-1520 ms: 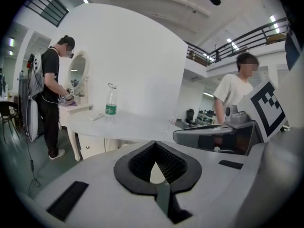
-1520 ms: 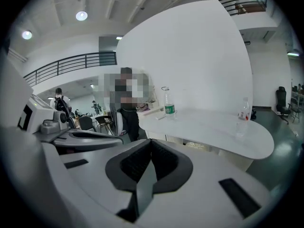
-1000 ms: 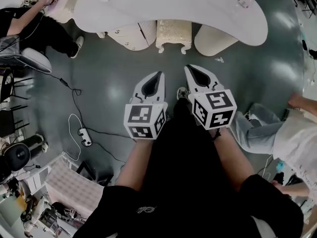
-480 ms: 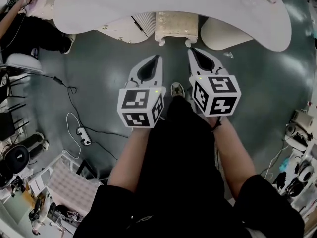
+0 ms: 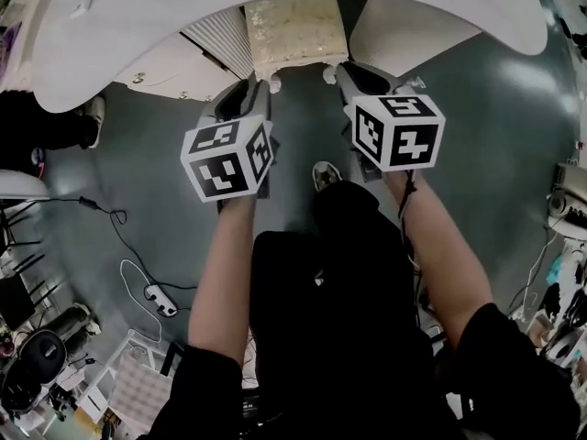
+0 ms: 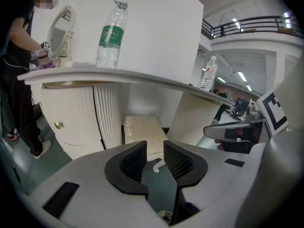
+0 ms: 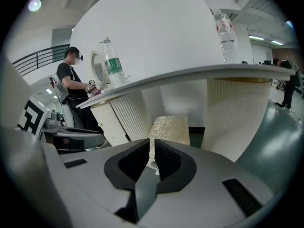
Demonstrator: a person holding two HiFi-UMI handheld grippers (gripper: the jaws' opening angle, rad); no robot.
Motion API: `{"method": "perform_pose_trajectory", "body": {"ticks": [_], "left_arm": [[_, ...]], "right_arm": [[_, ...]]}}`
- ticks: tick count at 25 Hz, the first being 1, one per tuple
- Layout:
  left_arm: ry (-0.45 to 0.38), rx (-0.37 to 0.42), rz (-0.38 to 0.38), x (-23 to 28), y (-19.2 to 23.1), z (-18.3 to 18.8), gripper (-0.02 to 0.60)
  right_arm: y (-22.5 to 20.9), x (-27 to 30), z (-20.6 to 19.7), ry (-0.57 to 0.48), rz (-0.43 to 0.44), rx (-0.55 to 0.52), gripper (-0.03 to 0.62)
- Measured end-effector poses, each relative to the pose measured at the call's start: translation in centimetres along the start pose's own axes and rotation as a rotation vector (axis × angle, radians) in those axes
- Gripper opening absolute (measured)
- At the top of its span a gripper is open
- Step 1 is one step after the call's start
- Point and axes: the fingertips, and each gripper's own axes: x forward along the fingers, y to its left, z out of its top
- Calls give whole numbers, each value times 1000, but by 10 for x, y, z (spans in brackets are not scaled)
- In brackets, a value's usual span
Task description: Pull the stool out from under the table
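The stool [image 5: 293, 27], with a cream patterned cushion and white curved legs, stands tucked under the white table [image 5: 138, 16]. My left gripper [image 5: 257, 88] sits just short of the stool's front left leg. Its jaws are opening, with a gap and nothing between them. The left gripper view has the stool [image 6: 142, 133] straight ahead of that left gripper [image 6: 154, 156]. My right gripper [image 5: 346, 70] is shut and empty by the stool's front right leg. Past that right gripper [image 7: 152, 156] the stool [image 7: 170, 127] stands close ahead.
A ribbed white cabinet [image 6: 71, 122] flanks the stool on the left and a curved pedestal [image 5: 404, 33] on the right. Two bottles [image 6: 110, 34] [image 6: 207, 74] and a mirror [image 6: 59, 30] stand on the table. A person [image 6: 19, 80] works at its left end. Cables and a power strip [image 5: 158, 299] lie on the floor.
Both grippers have moved forward from mid-floor up to the stool's front legs. The left jaws have parted; the right jaws stay together.
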Motion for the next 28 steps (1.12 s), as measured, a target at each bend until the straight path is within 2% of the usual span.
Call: {"method": "perform_pose_trajectory", "body": {"ticks": [2,3,4,7,14,18,22,25,28], "left_arm": [[9,-12,0,14,8,-7,138],[13,-22,-1,23,12,-11,153],[21,-31,-4,34,16,-16,176],[61,-45,5,75,31,-34,221],[44,-39,74,148,65,-40,318],[23,0,99,180,80,-50,399],[37,-22,86,209,98,-63,466],[49,-21,69,228,102,-71,482],[53,-34,36,240,99,-80,485]], "right_arm": [[-3,14,-3,-3,1,0,8],[-6,23,-5,-4,3,-2,38],[-9,33,-8,-3,4,-2,149],[-29,73,-26,22,-19,1,211],[-66,146,-46,41,-109,-54,253],[-80,173,-59,44,-87,-76,277],[-98,204,-65,32,-67,-74,306],[-111,223,-78,60,-66,-20,313],[-116,229,-82,45,-70,0,313]]}}
